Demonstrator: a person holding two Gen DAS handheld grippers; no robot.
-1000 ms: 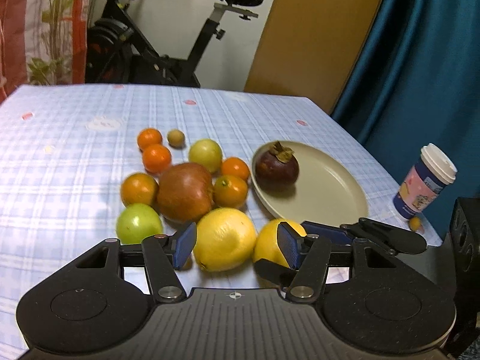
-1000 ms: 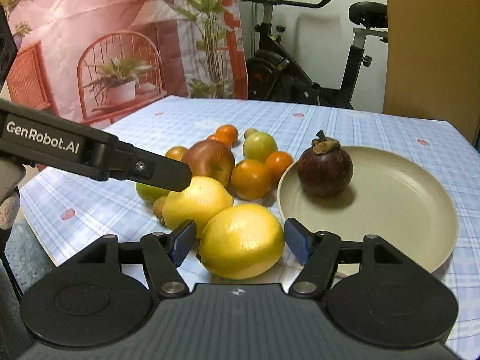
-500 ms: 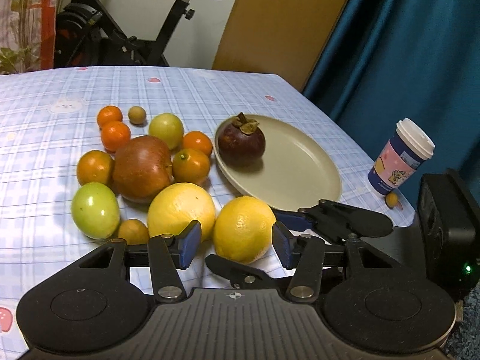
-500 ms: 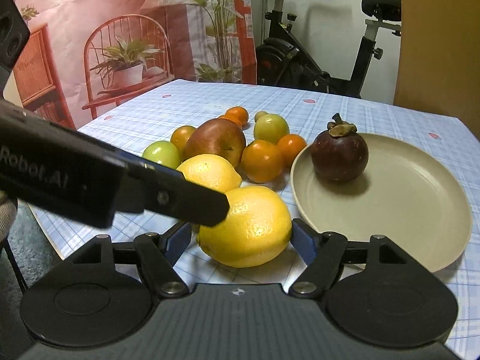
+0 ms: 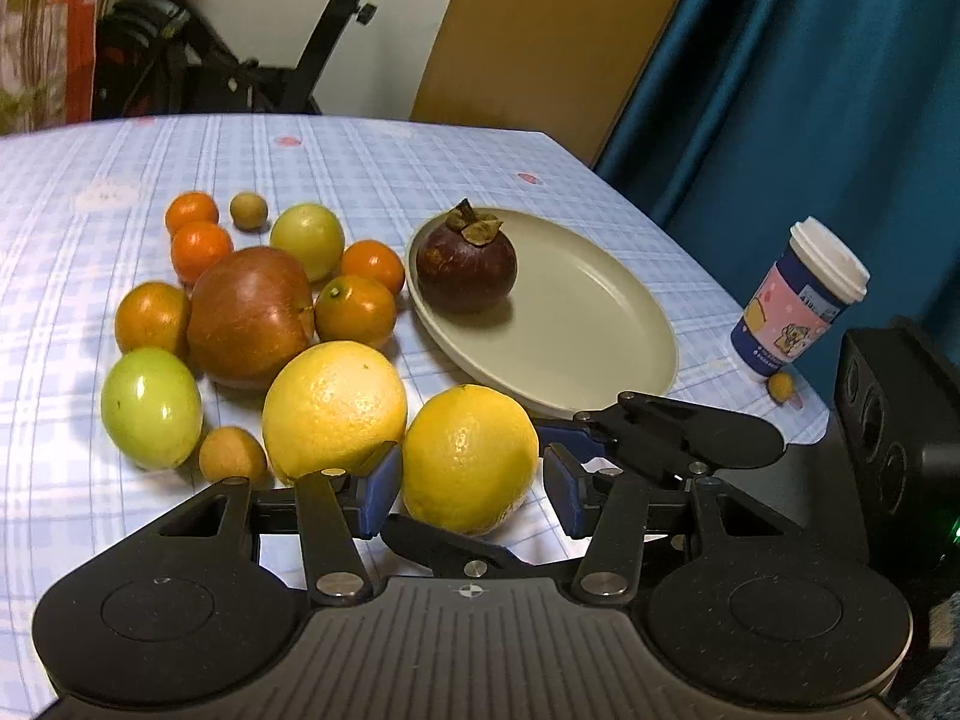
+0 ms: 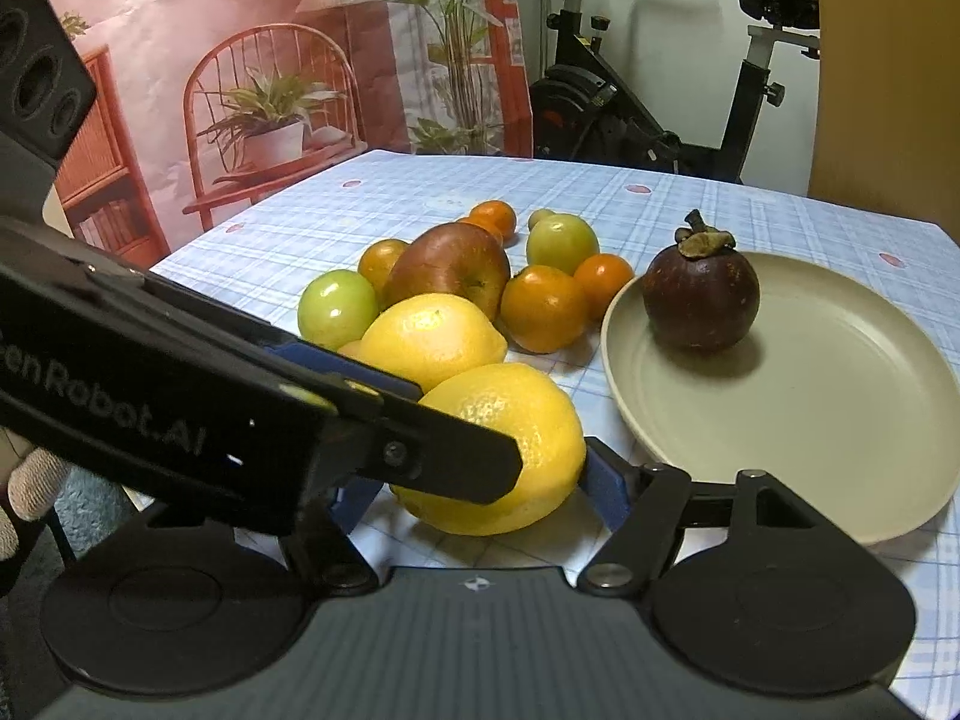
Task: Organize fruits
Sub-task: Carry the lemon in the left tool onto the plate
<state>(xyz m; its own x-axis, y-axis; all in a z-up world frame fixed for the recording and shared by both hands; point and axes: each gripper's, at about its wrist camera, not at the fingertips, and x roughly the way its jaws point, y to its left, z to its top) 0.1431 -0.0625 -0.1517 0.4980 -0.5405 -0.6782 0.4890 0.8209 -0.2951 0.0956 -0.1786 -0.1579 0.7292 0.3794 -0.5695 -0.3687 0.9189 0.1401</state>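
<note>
Lighting is warm, indoor and moderately dim. The lemon (image 5: 469,457) between the fingers (image 5: 379,487) shows small glare spots on top. Beyond them, the mangosteen (image 5: 467,267) casts a soft shadow on the plate (image 5: 591,324). Fisheye distortion bends the surface (image 5: 54,192) edges. Focus is sharp; corners darken.

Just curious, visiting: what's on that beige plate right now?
Only a dark purple mangosteen sits on the plate, towards its far side; the rest is bare. The plate's near rim is hidden behind the right gripper.
</note>
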